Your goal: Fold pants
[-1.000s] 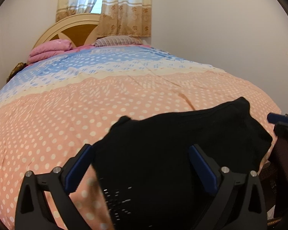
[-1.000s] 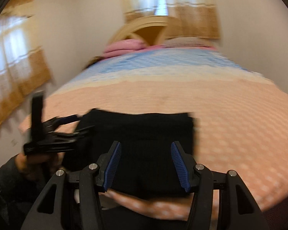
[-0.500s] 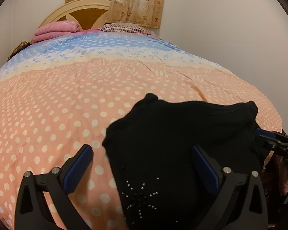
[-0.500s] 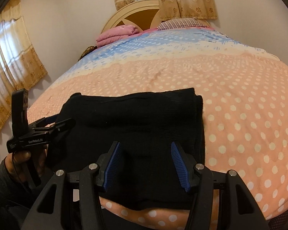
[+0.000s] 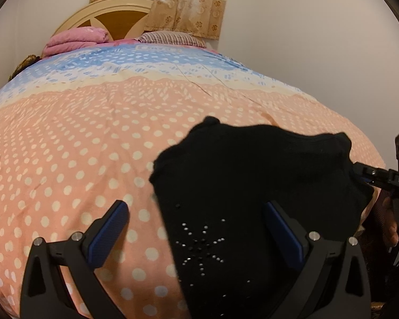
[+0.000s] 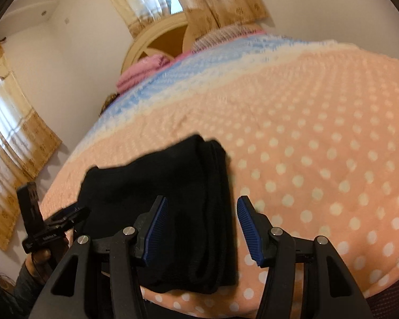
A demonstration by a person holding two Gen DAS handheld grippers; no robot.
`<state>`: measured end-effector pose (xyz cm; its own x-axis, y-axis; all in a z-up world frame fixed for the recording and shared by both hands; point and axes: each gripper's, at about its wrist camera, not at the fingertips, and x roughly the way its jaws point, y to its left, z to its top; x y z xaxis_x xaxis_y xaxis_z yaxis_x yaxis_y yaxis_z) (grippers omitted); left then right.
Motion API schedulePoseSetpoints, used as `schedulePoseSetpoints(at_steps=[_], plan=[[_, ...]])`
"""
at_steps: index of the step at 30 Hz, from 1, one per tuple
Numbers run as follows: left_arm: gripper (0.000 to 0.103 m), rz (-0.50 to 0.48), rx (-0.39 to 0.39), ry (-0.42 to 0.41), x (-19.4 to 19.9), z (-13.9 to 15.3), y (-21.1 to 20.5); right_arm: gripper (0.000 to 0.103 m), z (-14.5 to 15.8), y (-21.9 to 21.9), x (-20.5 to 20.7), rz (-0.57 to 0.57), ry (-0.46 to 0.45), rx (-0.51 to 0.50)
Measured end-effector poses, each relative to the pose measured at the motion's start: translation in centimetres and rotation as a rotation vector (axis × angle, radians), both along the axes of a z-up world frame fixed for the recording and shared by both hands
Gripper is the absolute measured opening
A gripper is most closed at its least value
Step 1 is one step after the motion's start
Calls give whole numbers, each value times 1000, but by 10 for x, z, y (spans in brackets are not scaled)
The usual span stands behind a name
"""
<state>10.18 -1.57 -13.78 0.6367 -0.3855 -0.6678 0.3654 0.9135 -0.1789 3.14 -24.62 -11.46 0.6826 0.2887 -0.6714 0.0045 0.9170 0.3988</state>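
Bedroom, white walls; patterned curtains (image 5: 188,2) at upper centre of the left view. Bed (image 5: 66,138) with dotted peach-and-blue cover fills both views; pink folded blanket (image 5: 77,40) by the headboard. Black pants (image 5: 252,186), folded into a thick stack, lie on the cover at lower centre, near the bed's edge. Left gripper (image 5: 196,228): fingers spread wide, gripping nothing, pants between them. Right gripper (image 6: 202,226): fingers apart, straddling the stack's right edge, pads not pressing it.
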Motion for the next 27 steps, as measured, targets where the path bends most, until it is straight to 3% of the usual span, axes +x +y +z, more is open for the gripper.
schedulePoseSetpoints(at_steps=[9, 14, 23, 27], plan=[[103, 10, -25, -17, -2, -3, 8, 54, -8, -9, 0, 20, -22, 41], [103, 5, -44, -17, -4, -4, 10, 48, -7, -5, 0, 48, -26, 39], [103, -34, -73, -26, -4, -6, 1, 44, -15, -16, 8, 49, -18, 149], [91, -81, -126, -5, -5, -3, 0, 39, -20, -24, 12, 62, -8, 222]])
